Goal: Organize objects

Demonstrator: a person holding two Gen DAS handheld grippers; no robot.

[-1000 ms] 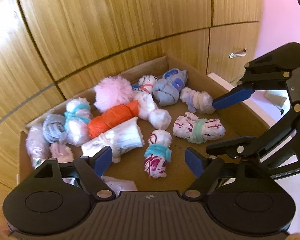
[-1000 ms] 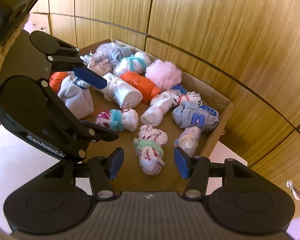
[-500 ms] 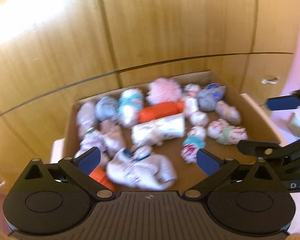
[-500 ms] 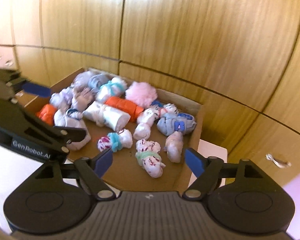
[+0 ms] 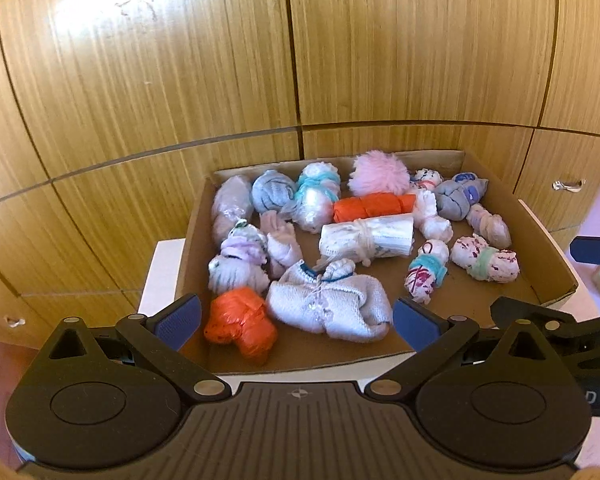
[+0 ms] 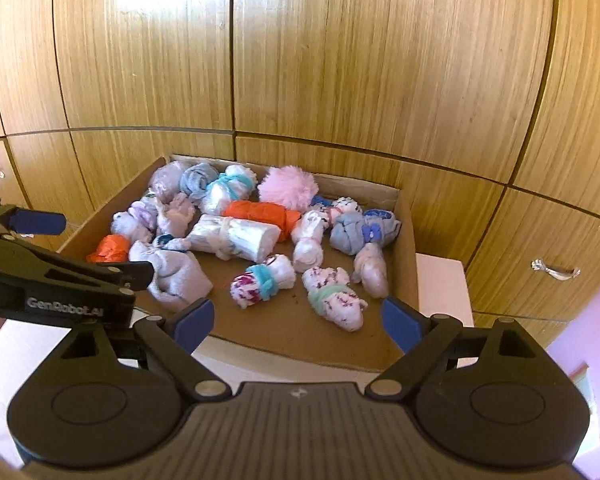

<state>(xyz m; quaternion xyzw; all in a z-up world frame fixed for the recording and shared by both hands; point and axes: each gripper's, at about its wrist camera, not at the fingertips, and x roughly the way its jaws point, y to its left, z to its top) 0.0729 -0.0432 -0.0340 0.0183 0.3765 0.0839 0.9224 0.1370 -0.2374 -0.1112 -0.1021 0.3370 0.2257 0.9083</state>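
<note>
While both tools hover before the cardboard box, the left gripper stands spread and empty above the white knitted bundle; the right gripper, jaws opening, holds nothing. Select one bundle, centre it between the pads, then descend squarely.

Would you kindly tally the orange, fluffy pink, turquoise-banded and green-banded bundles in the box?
Orange bundles: 2
Fluffy pink bundle: 1
Turquoise-banded bundles: 2
Green-banded bundle: 1
Total: 6
</note>
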